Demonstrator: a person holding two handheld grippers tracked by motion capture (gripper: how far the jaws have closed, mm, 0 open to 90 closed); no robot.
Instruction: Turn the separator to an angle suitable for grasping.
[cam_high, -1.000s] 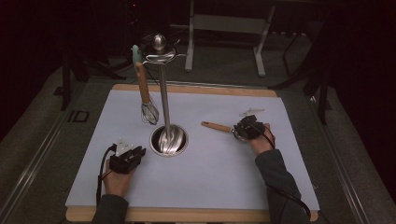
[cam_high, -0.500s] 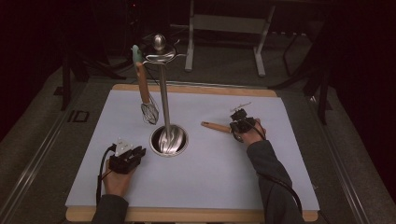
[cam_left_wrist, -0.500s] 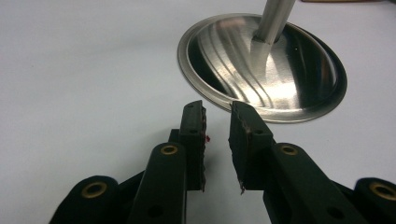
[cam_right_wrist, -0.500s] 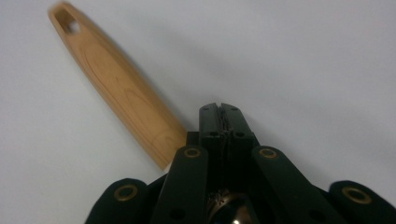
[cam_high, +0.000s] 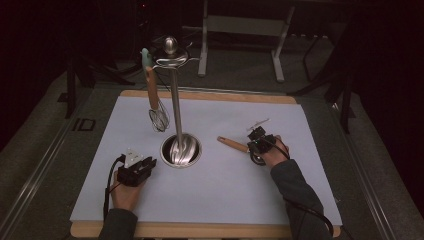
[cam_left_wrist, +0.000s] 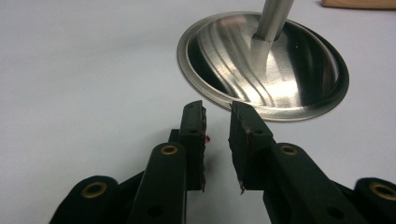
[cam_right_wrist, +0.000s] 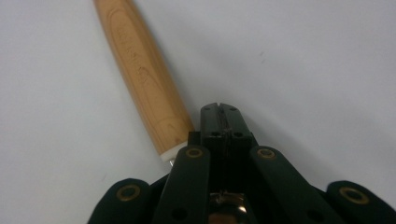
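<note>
Right gripper view: found the right claw (cam_right_wrist: 219, 108) pressed fully shut, pads meeting with no gap, low over the worktop (cam_right_wrist: 317, 56). Noted the wooden handle (cam_right_wrist: 140, 79) lying flat just beside that claw, its pale end by the claw's root; could not tell whether anything thin sat between the pads. From the high view, placed the handle right of the worktop's middle, pointing toward the steel stand base (cam_high: 181, 150). Saw the left claw (cam_left_wrist: 217, 109) toward the front left corner, narrowly parted, gripping nothing, tips just short of the base's rim. Noted a whisk (cam_high: 159, 119) hanging from the stand toward the back edge.
</note>
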